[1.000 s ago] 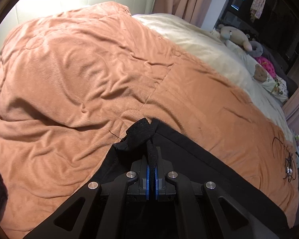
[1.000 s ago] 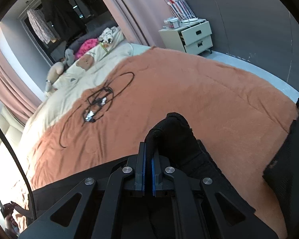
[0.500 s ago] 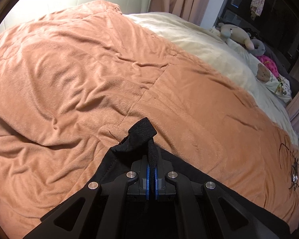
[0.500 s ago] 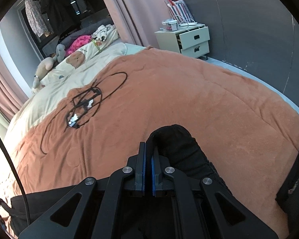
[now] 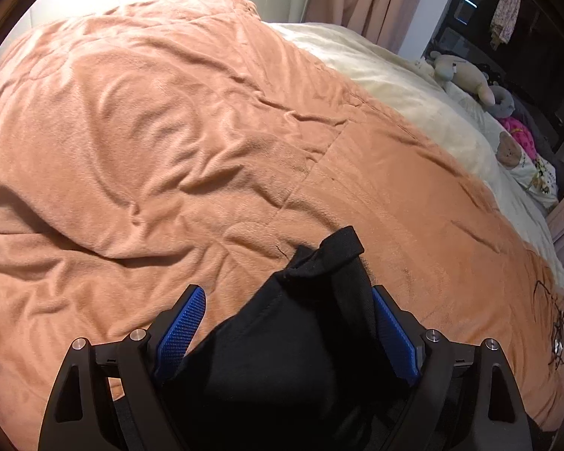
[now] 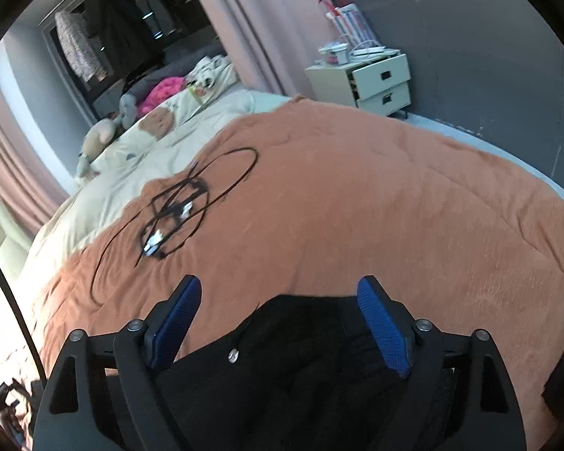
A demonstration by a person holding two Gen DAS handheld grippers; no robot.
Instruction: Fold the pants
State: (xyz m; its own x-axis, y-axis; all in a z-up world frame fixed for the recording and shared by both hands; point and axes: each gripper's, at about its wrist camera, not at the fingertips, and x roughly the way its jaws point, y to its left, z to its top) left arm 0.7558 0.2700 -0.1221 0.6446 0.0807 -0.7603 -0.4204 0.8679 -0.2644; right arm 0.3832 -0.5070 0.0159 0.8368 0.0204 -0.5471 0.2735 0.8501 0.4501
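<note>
Lying between both pairs of spread tongs, the black pants (image 5: 300, 338) rest on the orange blanket (image 5: 169, 131) of the bed, gripped by neither. The left tongs (image 5: 287, 302) stand wide apart, with a bunched corner of fabric poking up between the blue pads and leaning toward the right-hand pad. The right tongs (image 6: 278, 293) are just as wide, the cloth's flat edge sitting low between them, a small metal drawstring tip (image 6: 232, 355) showing on top.

My judgement of the risks: the upright corner by the left tongs may flop over and spoil the fold line; a pad may snag the cloth on pulling away and drag it askew. The tangled black cable (image 6: 176, 206) lies ahead of the right tongs, to their left, well apart, and could catch if the pants slide forward.
</note>
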